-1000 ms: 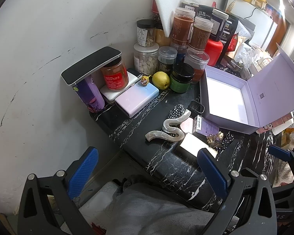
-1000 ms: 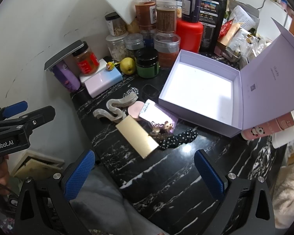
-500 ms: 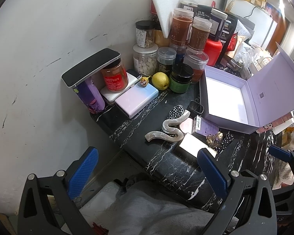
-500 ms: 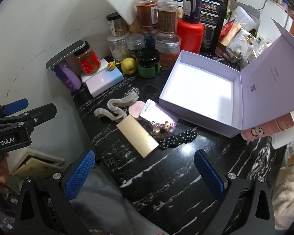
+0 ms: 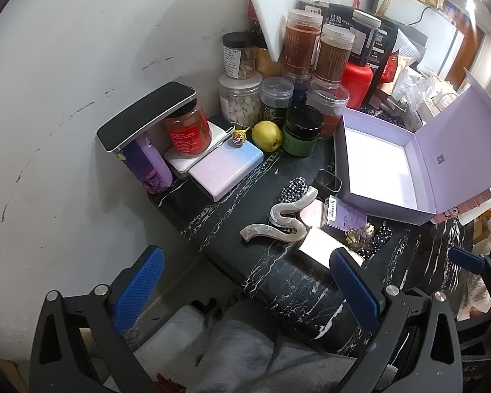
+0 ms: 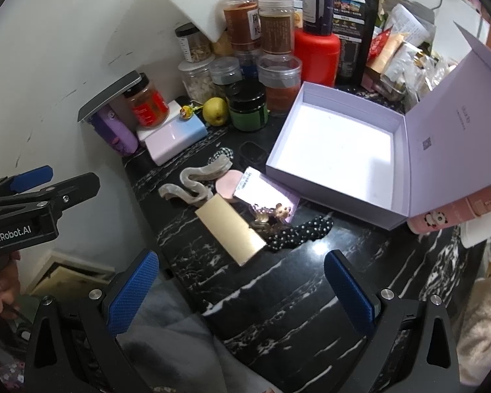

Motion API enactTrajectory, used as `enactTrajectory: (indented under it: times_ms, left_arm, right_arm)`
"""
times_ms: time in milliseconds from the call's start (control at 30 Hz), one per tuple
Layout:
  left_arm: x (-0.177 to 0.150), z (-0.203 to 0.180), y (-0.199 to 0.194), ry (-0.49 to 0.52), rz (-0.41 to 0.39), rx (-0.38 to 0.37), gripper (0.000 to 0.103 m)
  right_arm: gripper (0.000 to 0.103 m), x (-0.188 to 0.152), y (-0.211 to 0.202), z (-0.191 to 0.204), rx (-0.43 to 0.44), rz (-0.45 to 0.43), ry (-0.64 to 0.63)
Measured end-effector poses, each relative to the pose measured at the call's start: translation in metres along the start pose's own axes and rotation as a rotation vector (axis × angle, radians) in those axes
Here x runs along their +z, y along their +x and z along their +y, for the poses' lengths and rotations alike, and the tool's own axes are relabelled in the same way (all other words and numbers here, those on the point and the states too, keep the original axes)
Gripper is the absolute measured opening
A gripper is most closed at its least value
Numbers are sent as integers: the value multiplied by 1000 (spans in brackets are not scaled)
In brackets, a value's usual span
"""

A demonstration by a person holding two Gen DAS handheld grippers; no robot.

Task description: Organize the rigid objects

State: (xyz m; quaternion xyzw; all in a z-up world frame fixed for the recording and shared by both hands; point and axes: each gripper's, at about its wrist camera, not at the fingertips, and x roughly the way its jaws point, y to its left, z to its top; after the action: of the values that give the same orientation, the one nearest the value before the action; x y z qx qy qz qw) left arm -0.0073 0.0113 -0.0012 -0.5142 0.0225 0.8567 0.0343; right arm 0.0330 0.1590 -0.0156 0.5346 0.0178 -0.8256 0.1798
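Note:
An open lilac box point(image 6: 337, 154) point(image 5: 376, 160) with its lid raised stands on the black marble counter point(image 6: 294, 291). In front of it lie a pearly S-shaped hair clip point(image 6: 193, 186) point(image 5: 278, 222), a gold rectangular case point(image 6: 230, 229) point(image 5: 317, 245), a pink round compact point(image 6: 227, 181), a small lilac carton point(image 6: 265, 190) point(image 5: 343, 216), a brown claw clip point(image 6: 268, 216) and a dotted black scrunchie point(image 6: 298, 234). My left gripper point(image 5: 245, 285) and right gripper point(image 6: 242, 281) both hover open near the counter's front edge, holding nothing. The left gripper also shows in the right wrist view point(image 6: 45, 183).
Jars point(image 6: 268, 32), a red bottle point(image 6: 316, 55), a yellow pear point(image 6: 215, 111), a green jar point(image 6: 248, 104), a power bank point(image 6: 176, 137) and a phone point(image 5: 147, 114) propped on a red-labelled jar crowd the back left by the white wall. Packets and a pink panda carton point(image 6: 455, 213) sit right.
Both grippers have barely shifted; the views sit almost as before. Nothing on the counter has moved.

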Motion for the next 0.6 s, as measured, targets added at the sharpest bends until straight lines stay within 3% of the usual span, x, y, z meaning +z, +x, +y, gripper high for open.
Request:
enactTrajectory:
  times_ms: [600]
  left_arm:
    - [18,-16,62,80,130,-86,103]
  right_arm:
    - [103,9,39,-22,24,66,52]
